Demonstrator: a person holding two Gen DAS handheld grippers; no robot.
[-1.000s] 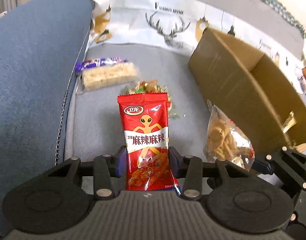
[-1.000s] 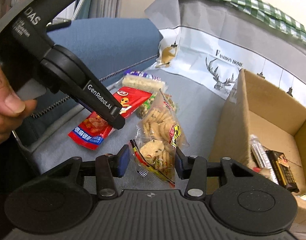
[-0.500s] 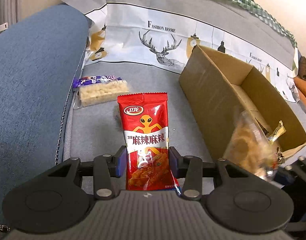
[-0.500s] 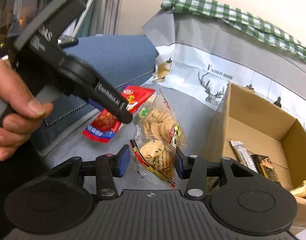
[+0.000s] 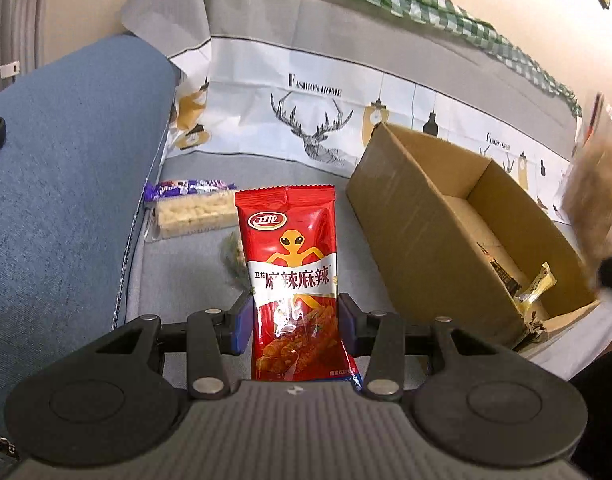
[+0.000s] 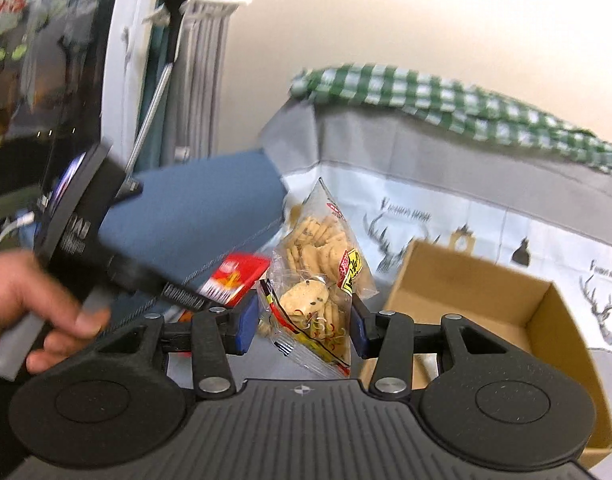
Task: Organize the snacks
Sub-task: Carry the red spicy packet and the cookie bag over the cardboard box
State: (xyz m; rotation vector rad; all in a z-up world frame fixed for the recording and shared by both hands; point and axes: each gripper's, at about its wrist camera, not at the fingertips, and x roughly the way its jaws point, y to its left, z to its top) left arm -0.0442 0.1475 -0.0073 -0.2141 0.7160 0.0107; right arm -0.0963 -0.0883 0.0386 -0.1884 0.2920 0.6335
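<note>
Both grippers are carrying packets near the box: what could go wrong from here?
1. The right gripper pinches only the cracker bag's lower end; the heavy top may swing or slip out.
2. The left gripper holds the red packet close beside it; the two could collide over the box.

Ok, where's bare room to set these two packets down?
Most bare room is the far end of the cardboard box, behind the bars at its near end. On the grey seat, there's a strip between the blue cushion and box, nearer than the purple-ended wafer pack. A green-speckled packet crowds the middle.
</note>
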